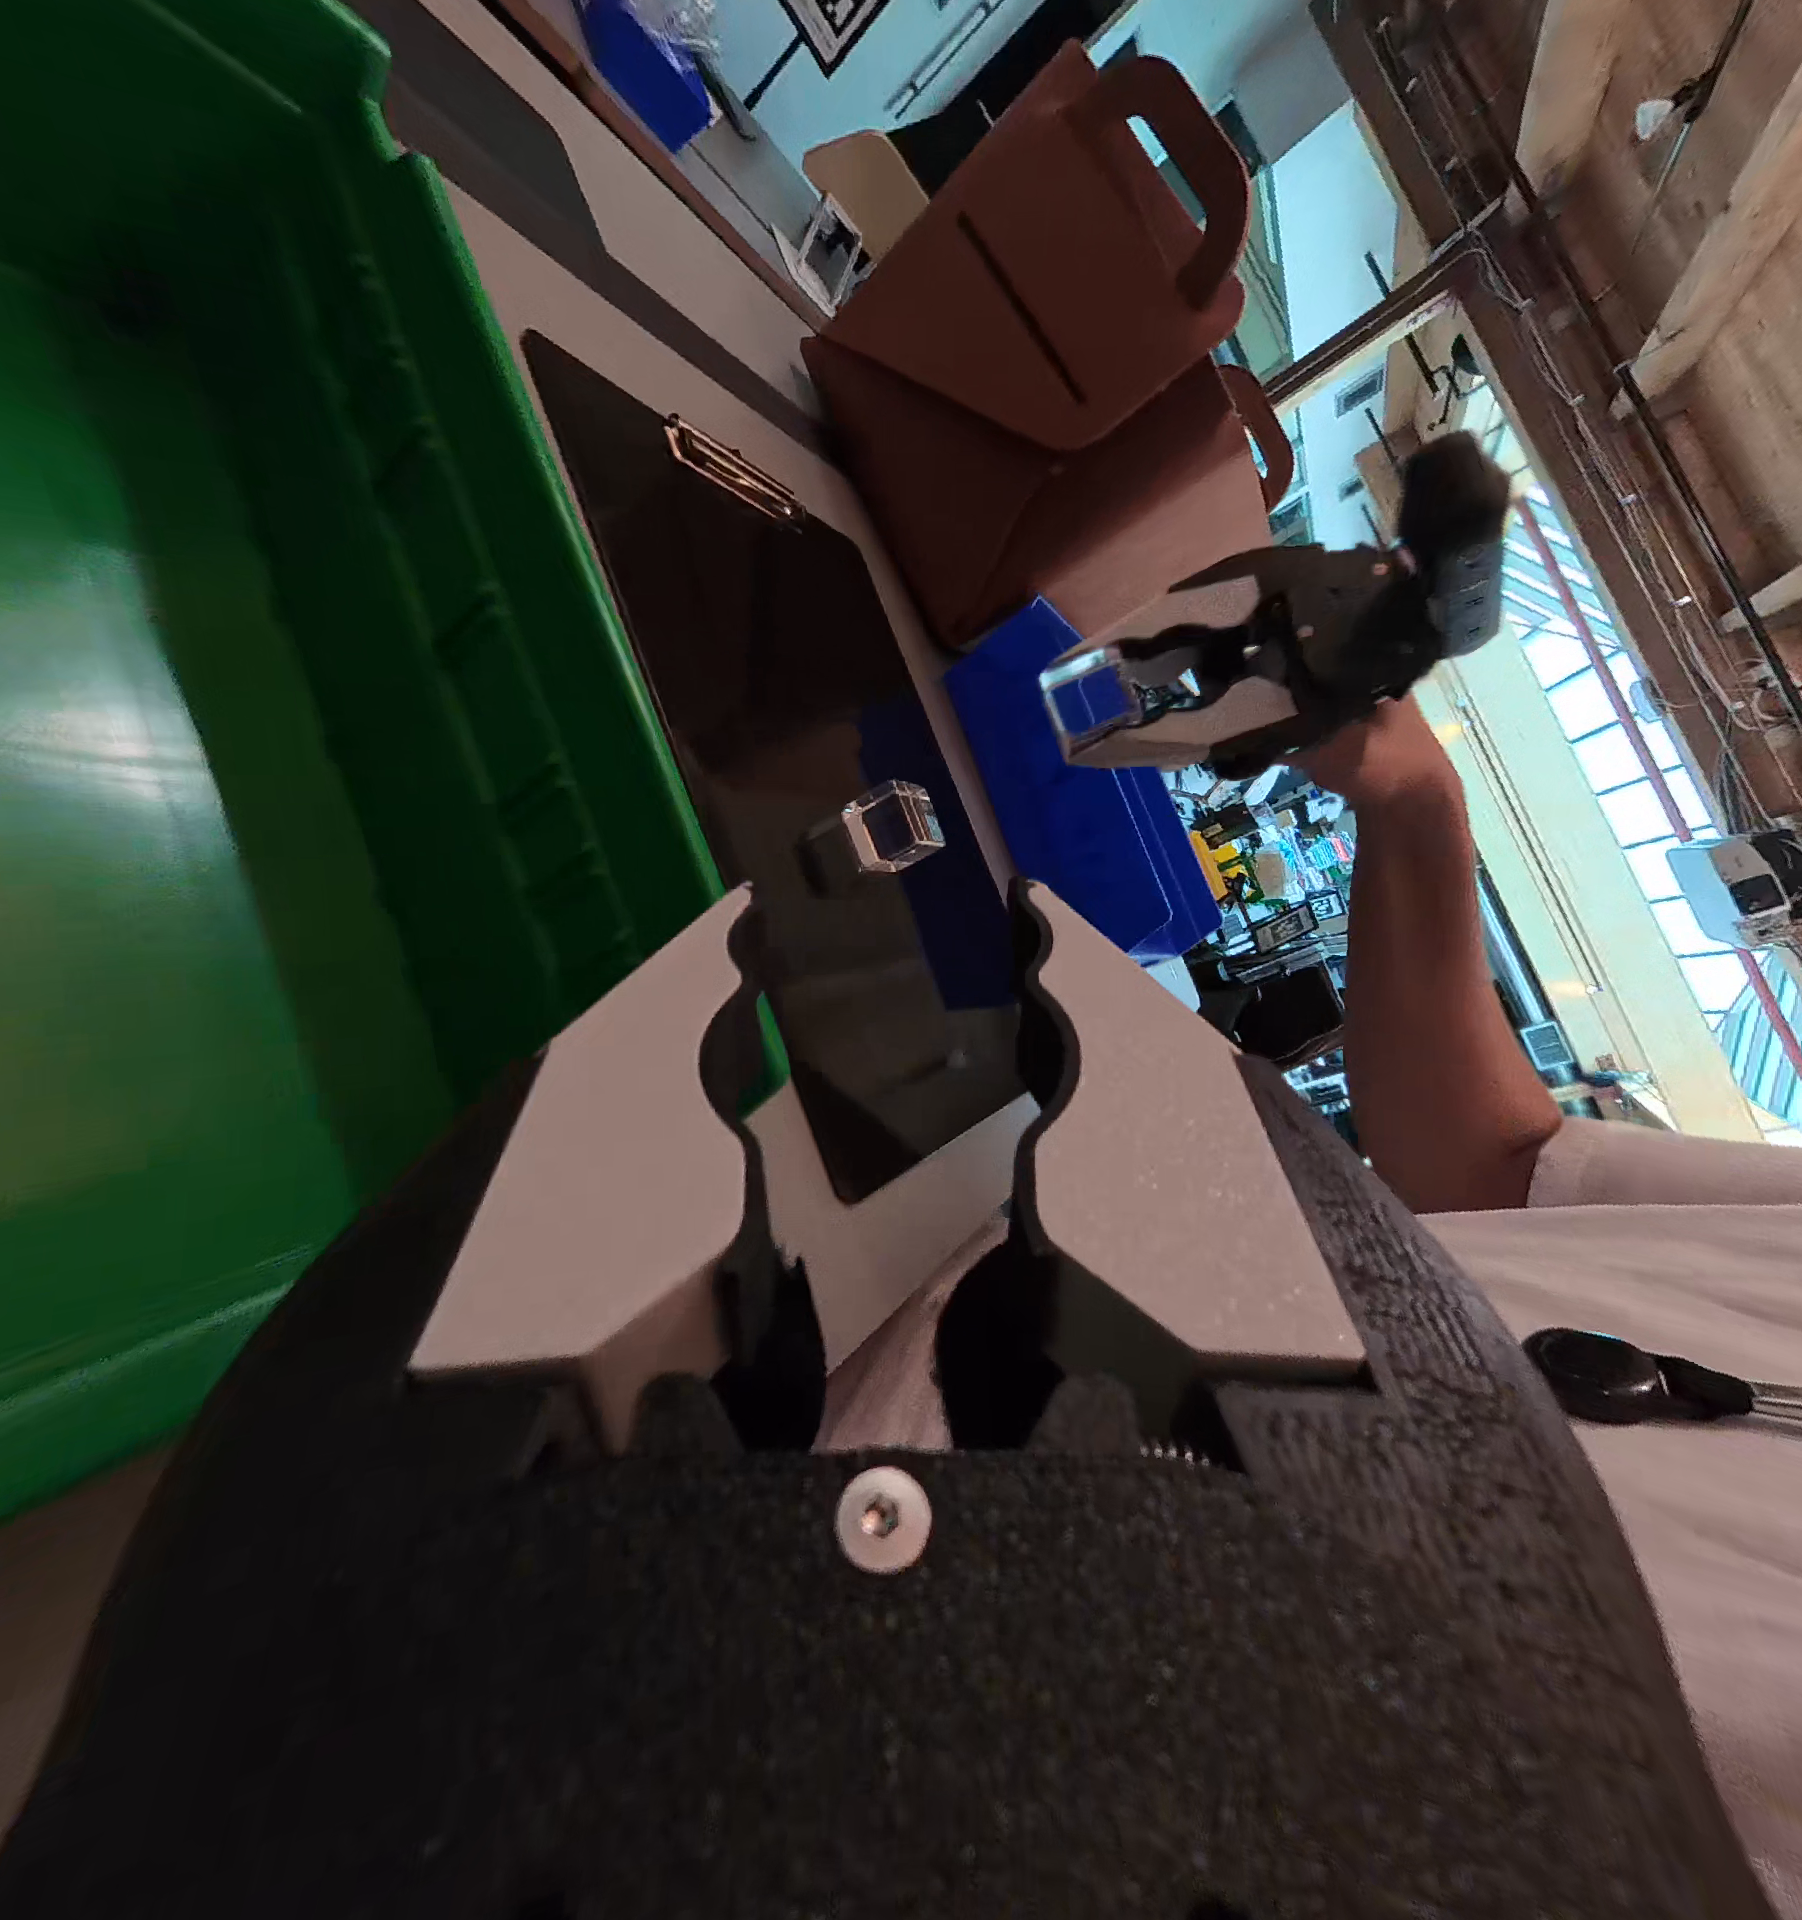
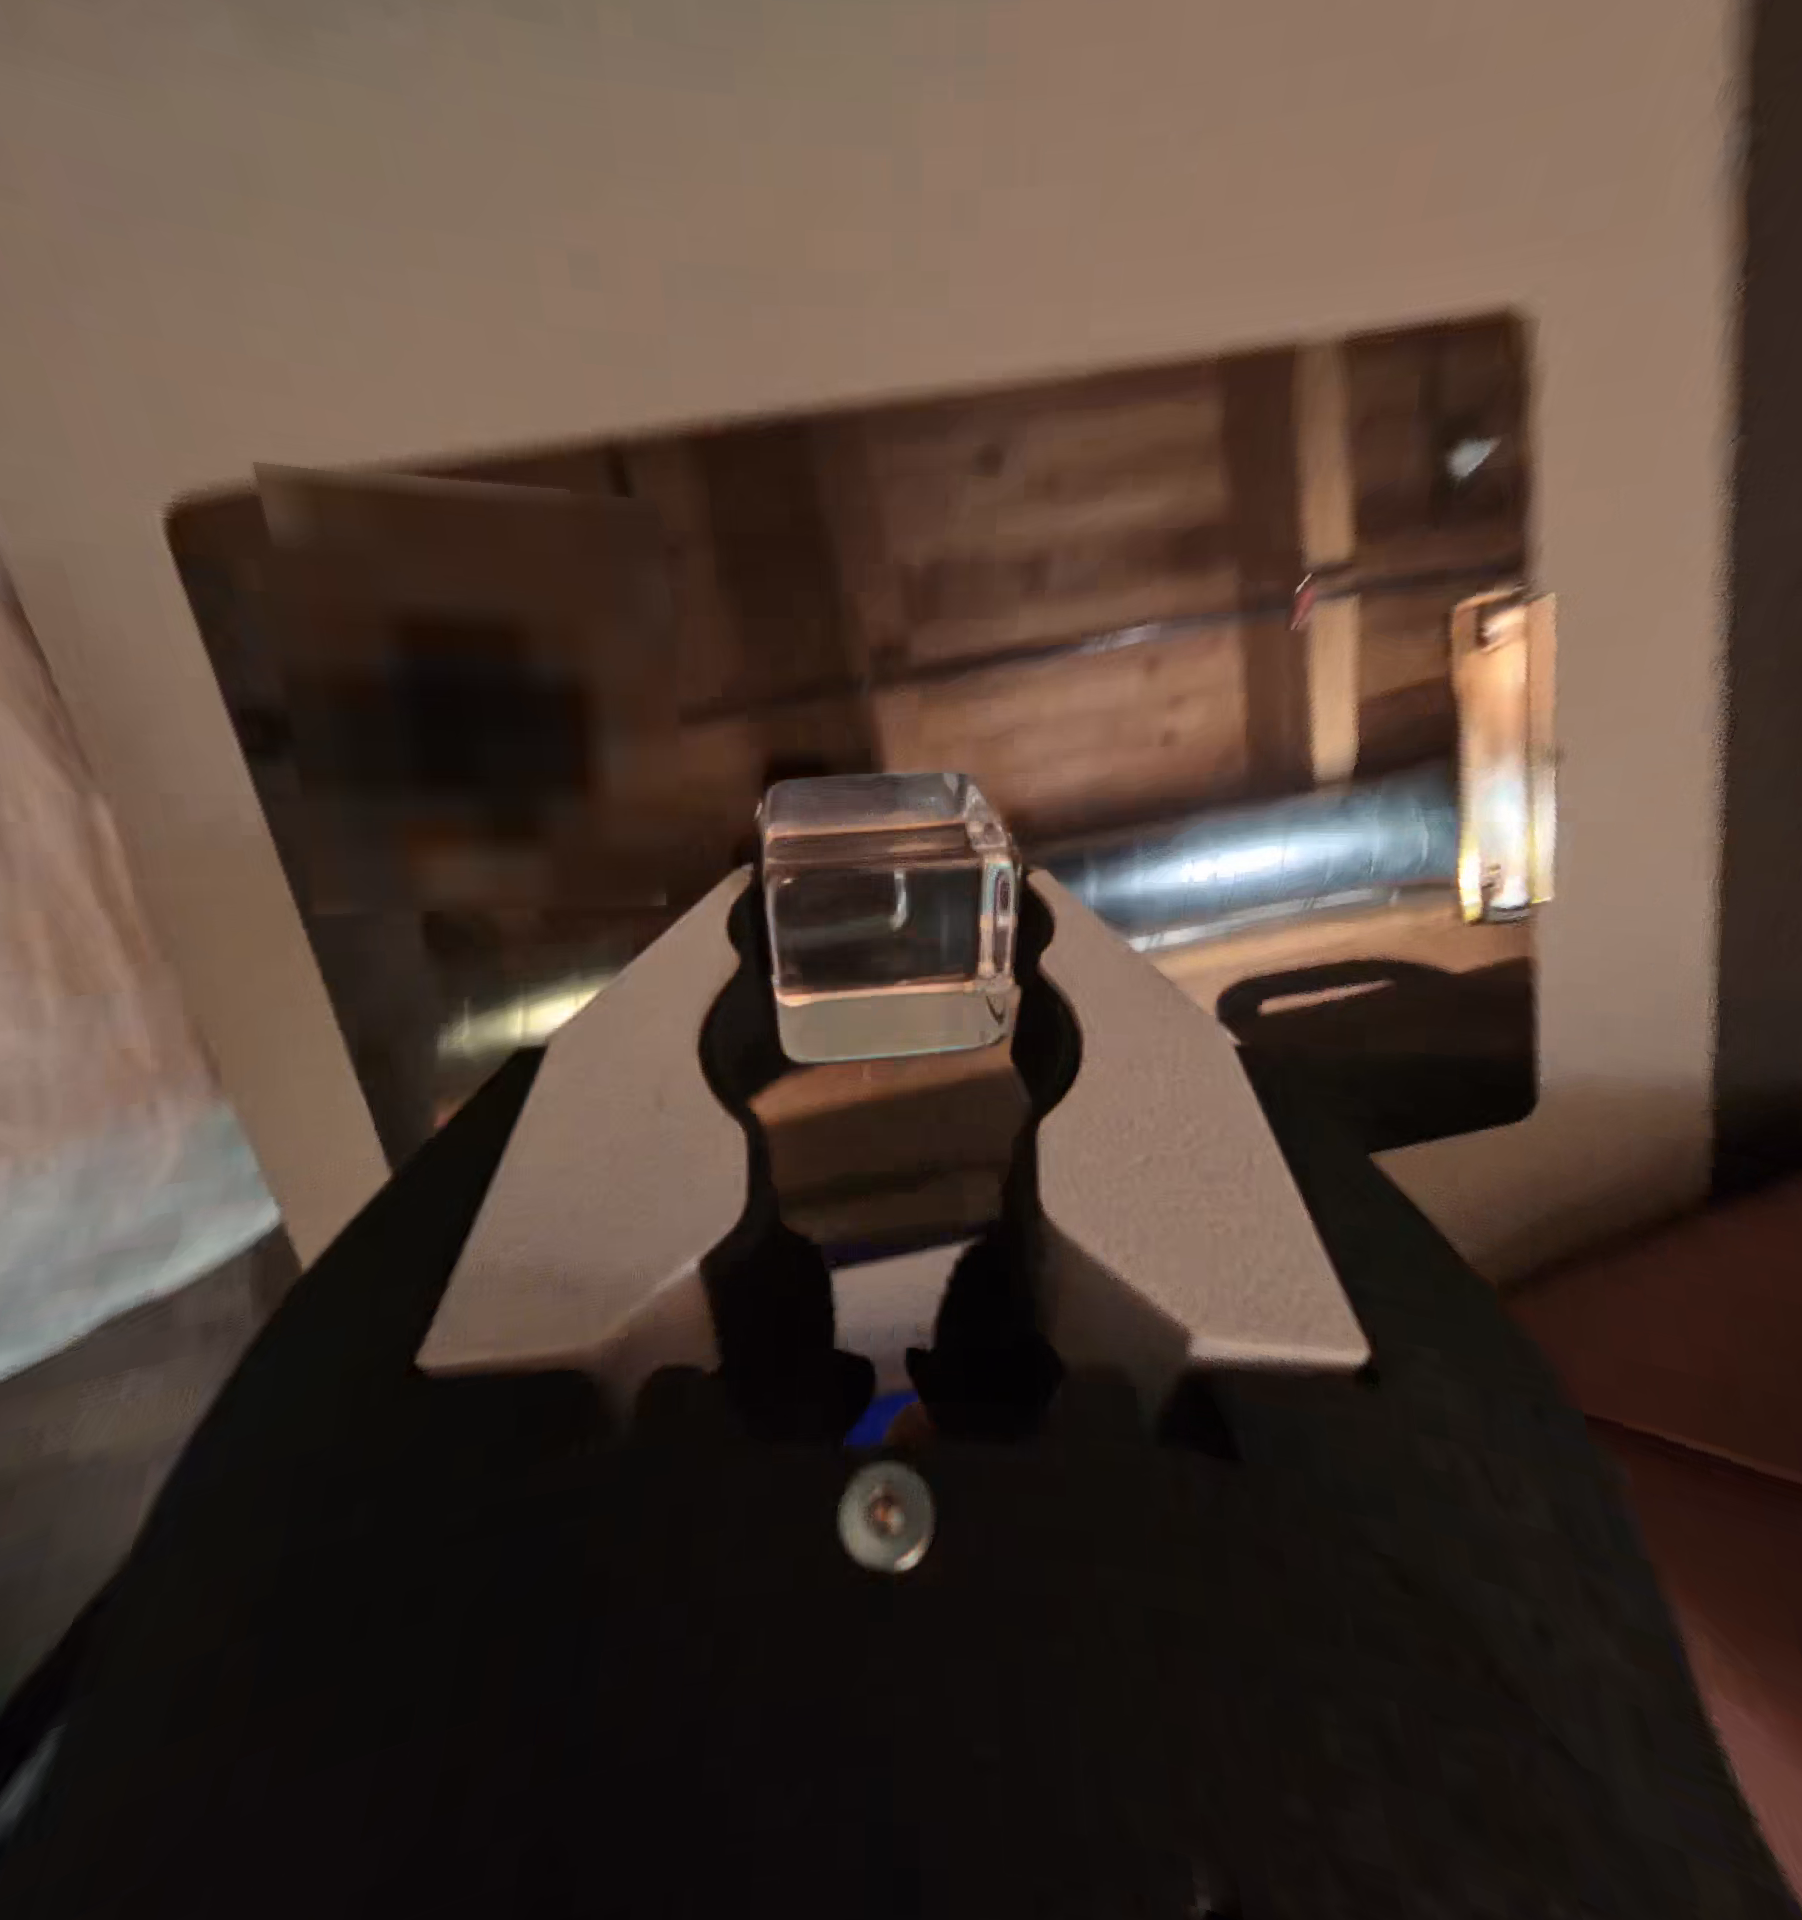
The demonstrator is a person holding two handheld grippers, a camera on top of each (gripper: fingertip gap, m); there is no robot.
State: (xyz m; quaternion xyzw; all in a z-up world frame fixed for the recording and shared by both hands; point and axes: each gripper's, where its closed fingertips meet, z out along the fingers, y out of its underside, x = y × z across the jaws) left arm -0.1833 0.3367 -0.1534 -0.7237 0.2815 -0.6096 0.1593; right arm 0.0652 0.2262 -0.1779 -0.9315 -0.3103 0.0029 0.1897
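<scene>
Cubes of clear material are counted as two: one clear cube [image 2: 889, 930] is clamped between the fingertips of the right gripper [image 2: 892, 935], and a second cube [image 1: 892, 837] is seen resting on the glossy black clipboard [image 1: 772, 665], whose metal clip [image 1: 733, 470] lies at its far end. The held cube is carried in the air above the clipboard, and in the left wrist view it [image 1: 1084, 698] is seen raised beyond the resting cube, towards the blue bins. The left gripper [image 1: 881, 935] is held with its jaws apart and nothing between them, near the clipboard's near end, the resting cube lying just ahead of its tips. One green bin [image 1: 253, 644] is set against the clipboard's left edge. Two blue bins are counted: one blue bin [image 1: 1073, 790] at the clipboard's right edge and another [image 1: 642, 57] far beyond it. Two brown cardboard carriers [image 1: 1032, 332] with handle cut-outs are stacked beyond the clipboard. All is borne by a pale table [image 2: 876, 208], and wooden ceiling boards are mirrored in the clipboard's surface [image 2: 1136, 644]. Bright windows [image 1: 1624, 748] are seen across the room.
</scene>
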